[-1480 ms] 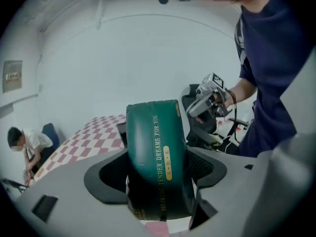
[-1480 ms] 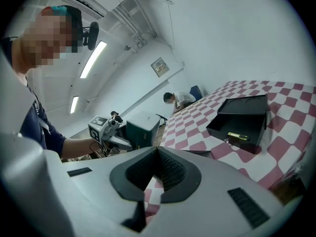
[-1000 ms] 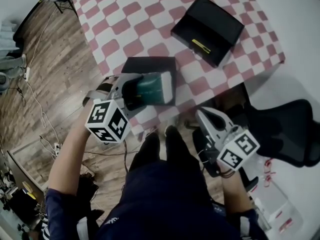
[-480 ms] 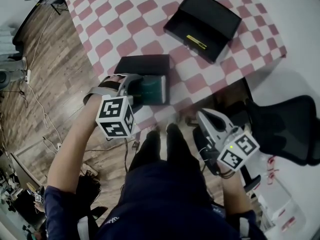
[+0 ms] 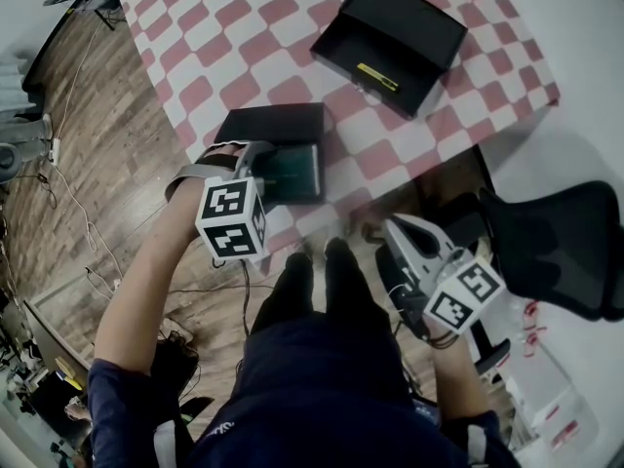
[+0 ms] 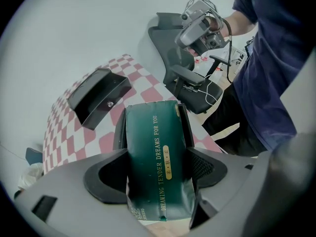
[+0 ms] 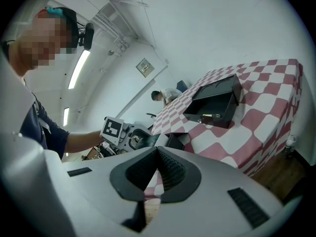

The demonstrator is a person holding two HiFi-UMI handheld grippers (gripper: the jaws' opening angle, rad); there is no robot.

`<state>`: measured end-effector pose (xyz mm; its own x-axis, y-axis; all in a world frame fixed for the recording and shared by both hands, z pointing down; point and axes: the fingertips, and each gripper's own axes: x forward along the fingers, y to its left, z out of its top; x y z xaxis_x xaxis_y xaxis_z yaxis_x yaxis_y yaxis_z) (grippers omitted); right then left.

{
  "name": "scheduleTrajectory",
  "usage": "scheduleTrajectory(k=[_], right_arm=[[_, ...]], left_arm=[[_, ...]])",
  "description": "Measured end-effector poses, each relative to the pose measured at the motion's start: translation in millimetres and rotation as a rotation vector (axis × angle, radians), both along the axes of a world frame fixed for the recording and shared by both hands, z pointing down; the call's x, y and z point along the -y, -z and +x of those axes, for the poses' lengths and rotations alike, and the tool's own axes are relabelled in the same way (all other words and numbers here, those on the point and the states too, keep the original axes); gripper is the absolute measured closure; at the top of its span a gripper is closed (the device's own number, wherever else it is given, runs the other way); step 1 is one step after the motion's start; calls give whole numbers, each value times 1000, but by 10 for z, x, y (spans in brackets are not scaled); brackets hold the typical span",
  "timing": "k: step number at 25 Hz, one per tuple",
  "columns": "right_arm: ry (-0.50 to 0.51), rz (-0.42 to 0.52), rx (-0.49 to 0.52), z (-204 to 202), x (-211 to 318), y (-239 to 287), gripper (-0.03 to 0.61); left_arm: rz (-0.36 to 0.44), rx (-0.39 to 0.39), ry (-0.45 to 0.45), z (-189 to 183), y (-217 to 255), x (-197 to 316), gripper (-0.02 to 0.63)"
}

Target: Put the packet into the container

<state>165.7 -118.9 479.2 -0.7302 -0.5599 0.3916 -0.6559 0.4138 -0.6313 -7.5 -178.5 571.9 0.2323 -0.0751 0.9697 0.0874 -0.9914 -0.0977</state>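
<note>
Packet [image 6: 158, 142], dark green with gold lettering "DREAMING TENDER DREAMS FOR YOU" down its length, is clamped in the left gripper [image 6: 157, 176]. Its far end lies between the side walls of the black container [image 6: 118, 132]. The packet covers the container's floor, and its small bottom print is unreadable. The right gripper [image 7: 157, 174] has its jaws together, empty.

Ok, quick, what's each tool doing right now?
Left tool: shut on the green packet.
Right tool: shut, nothing between its jaws.
</note>
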Motion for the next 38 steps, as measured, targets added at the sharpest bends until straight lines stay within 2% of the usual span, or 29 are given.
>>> scheduleTrajectory(k=[5,16,22,25,32,38], right_arm=[[2,-7,5,14,-25,-24,561],[16,-5,5,-25,-3,-11,561],[33,19,4,-127,59,75,561],[49,41,-10,-204,106,163,561],[47,87,-45,-343,190,376,561],[69,134,-69,-568,227,575,561]], left_arm=[[15,23,-17,11,-63,38,215],[19,-7,-6,20,7,44,215],[33,-134,77,49,299,17,216],[66,-202,127,11,489,-3,228],[165,-383,282,-149,996,-87,369],[235,-488,384,-355,1286,-207,461]])
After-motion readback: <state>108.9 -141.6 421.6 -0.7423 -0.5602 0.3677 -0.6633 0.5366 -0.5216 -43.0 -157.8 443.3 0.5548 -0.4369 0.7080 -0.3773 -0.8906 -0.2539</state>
